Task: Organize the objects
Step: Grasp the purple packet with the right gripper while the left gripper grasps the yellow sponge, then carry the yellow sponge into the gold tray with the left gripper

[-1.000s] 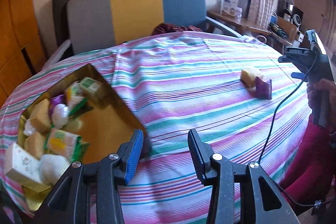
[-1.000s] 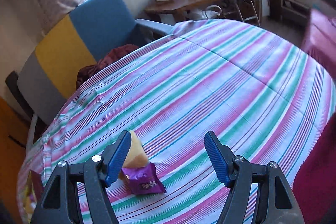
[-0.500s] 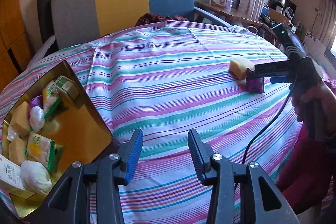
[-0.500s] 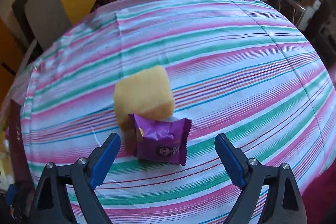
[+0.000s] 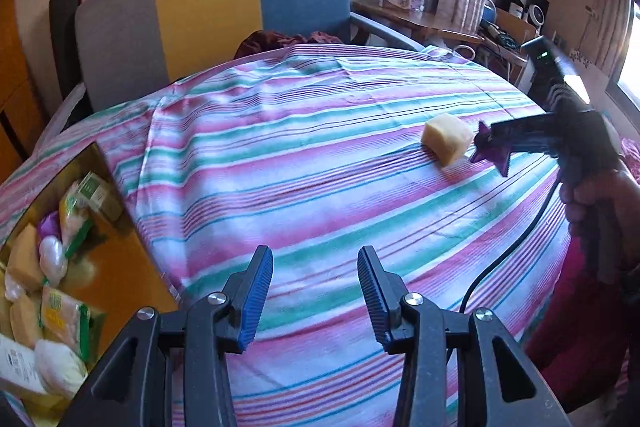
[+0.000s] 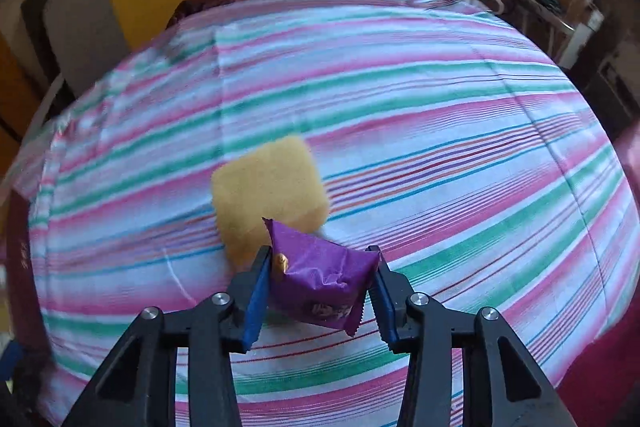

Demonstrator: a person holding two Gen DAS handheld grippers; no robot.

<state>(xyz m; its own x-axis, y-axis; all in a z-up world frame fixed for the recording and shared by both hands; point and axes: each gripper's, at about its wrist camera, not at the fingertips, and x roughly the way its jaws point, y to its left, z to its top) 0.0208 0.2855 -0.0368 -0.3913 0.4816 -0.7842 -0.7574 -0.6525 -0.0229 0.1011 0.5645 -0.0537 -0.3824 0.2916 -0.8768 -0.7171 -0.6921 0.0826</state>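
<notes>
Right claw [image 6: 318, 291] pressed onto purple packet [image 6: 320, 283], low centre of right wrist view; jaws just closed in on it, packet now pinched between blue pads [image 6: 256, 291]. Wrapper crumpled, one pad seems on the crimped edge, not on the body: grip probably on foil only. Could slip out when lifted, esp. w/ a fast swing across the desk [image 6: 400, 107].

Yellow cake [image 6: 268, 195] just behind packet, centre of frame, touching or nearly so; cannot tell which. Could get dragged or nudged if claw moves forward instead of up first.

In left wrist view, same packet [image 5: 490, 151] seen at right edge, hanging at tip of right claw [image 5: 486, 141], seems slightly above the cloth. Gold box [image 5: 100, 267] w/ other snacks at lower left, far from packet. Long carry over the desk, so a weak pinch matters.

Left claw [image 5: 316, 291] at bottom centre, jaws partly spread, nothing between them, over bare cloth beside the box. Risk there: box edge close to left pad [image 5: 256, 295], a small sideways move could bump the box. Also black cable [image 5: 516, 239] running low at right, could snag on desk edge or on left claw when hands cross.

Box already quite full at its left part; packet dropped carelessly may land on the rim and fall out.
</notes>
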